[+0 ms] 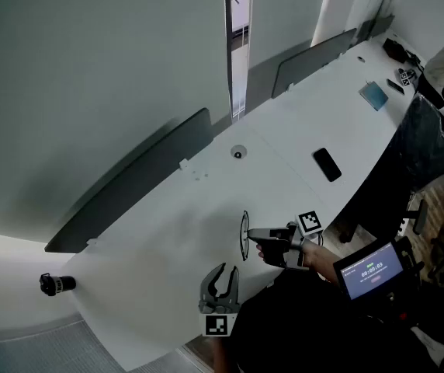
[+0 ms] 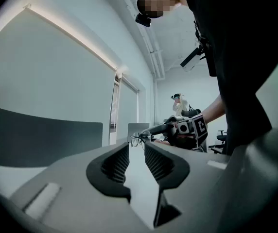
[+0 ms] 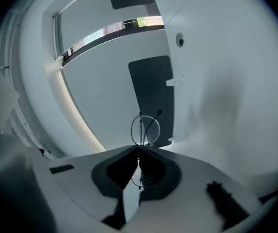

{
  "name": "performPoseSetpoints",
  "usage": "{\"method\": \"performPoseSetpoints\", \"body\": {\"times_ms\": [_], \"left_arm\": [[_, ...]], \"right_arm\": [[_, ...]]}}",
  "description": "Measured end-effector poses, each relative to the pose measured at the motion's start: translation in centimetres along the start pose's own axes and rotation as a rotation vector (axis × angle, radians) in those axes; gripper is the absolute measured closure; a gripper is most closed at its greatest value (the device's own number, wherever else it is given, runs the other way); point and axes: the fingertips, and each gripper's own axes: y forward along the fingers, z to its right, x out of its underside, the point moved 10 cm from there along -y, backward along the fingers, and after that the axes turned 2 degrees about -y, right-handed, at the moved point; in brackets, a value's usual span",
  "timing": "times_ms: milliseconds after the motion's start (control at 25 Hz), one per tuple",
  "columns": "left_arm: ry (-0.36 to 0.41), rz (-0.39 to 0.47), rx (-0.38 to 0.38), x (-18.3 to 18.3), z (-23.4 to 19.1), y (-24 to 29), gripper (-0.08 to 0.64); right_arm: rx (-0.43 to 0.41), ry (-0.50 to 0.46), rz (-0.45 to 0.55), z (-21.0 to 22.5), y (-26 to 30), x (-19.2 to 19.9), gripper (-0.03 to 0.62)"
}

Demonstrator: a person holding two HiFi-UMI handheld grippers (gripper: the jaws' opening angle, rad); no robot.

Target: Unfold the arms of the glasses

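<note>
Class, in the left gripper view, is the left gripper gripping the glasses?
No: the left gripper has its jaws apart and empty, while the right gripper clamps the glasses.

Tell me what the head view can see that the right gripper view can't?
Only the head view shows the black phone, the blue notebook, the lit screen and the open left claw. Only the right gripper view shows, close up, the right claw pinched shut on the glasses, with a thin arm crossing the lens. Both show the glasses, the white desk and its round hole.
</note>
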Motion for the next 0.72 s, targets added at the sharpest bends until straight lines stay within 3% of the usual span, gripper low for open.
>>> {"method": "performPoseSetpoints", "body": {"times_ms": [80, 160, 480, 600, 720], "left_arm": [[-0.067, -0.029, -0.016, 0.1, 0.1, 0.0, 0.451], [-0.080, -0.033, -0.015, 0.0, 0.2, 0.2, 0.451], [-0.042, -0.015, -0.014, -0.4, 0.8, 0.7, 0.451], [-0.040, -0.047, -0.014, -0.6, 1.0, 0.7, 0.451], [0.048, -0.025, 0.015, -1.2, 1.0, 0.9, 0.452]], "right_arm": [[-0.003, 0.005, 0.005, 0.0, 0.0, 0.0, 0.581], [-0.007, 0.008, 0.008, -0.1, 0.2, -0.1, 0.581], [-0.033, 0.005, 0.006, -0.5, 1.1, 0.0, 0.581], [-0.031, 0.006, 0.004, -0.6, 1.3, 0.0, 0.581], [-0.034, -0.002, -0.004, -0.6, 1.5, 0.0, 0.581]]}}
